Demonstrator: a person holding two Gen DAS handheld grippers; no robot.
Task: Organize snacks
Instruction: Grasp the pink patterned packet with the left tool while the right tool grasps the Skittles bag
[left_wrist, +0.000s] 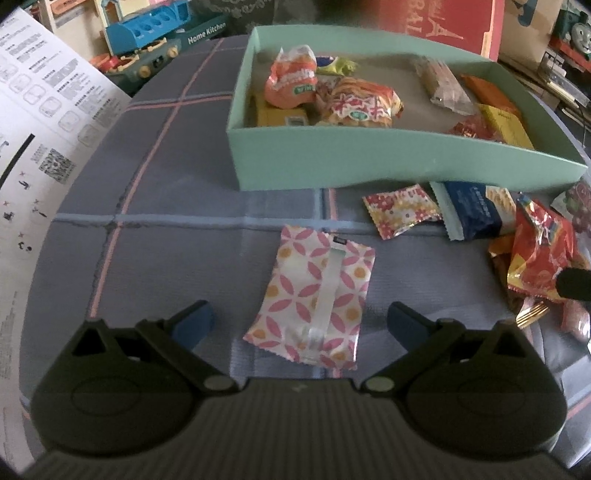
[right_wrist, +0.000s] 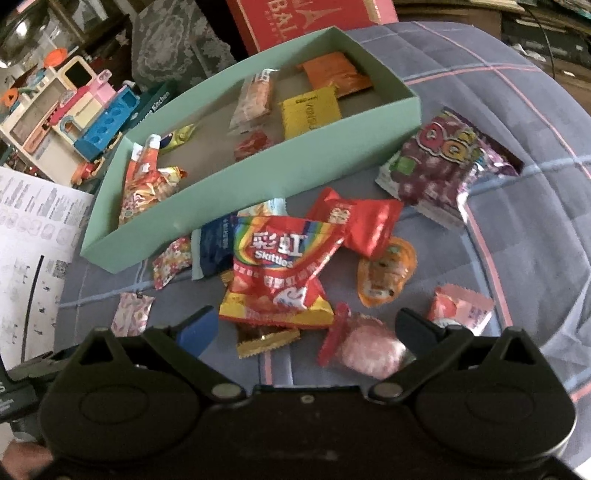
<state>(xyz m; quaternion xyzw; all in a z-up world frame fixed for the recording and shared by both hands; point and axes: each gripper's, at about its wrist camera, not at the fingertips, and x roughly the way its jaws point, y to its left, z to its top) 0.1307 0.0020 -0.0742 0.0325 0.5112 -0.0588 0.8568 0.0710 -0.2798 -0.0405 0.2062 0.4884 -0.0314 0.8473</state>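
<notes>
- The pink-patterned packet (left_wrist: 312, 301) lies flat on the plaid table cover (left_wrist: 166, 240), low in the centre of the left wrist view, between the two blue-tipped fingers of the left gripper (left_wrist: 301, 321).
- The jaws of the left gripper are spread wide; neither finger touches the packet.
- In the right wrist view the same packet appears at lower left (right_wrist: 132, 317), apart from the main pile.
- The green box (left_wrist: 332, 158) stands above the packet in the frame, on the table cover, its near wall facing the camera.
- Inside the box lie an orange snack bag (left_wrist: 293, 79), a red-and-white bag (left_wrist: 360, 103), a clear-wrapped bar (left_wrist: 441, 85), a yellow packet (left_wrist: 506, 125) and an orange packet (left_wrist: 489, 92).
- Loose snacks lie to the right of the box's near wall: a floral candy packet (left_wrist: 400, 210) and a blue packet (left_wrist: 476, 212), which touch each other.
- The right gripper (right_wrist: 304, 326) hovers over the loose pile with its jaws wide open and nothing between them in contact.
- The Skittles bag (right_wrist: 279, 269) sits at the centre of the right wrist view, on top of the blue packet's edge.
- A red packet (right_wrist: 364, 221) lies at the upper right of the Skittles bag, an orange jelly cup (right_wrist: 386, 275) to the right, and a pink wrapped sweet (right_wrist: 369, 349) just beside the right finger.
- A purple grape-candy bag (right_wrist: 443, 162) lies right of the box.
- A printed paper sheet (left_wrist: 44, 129) fills the left edge of the frame.
- A red carton (right_wrist: 306, 18) stands behind the box, at top centre.
</notes>
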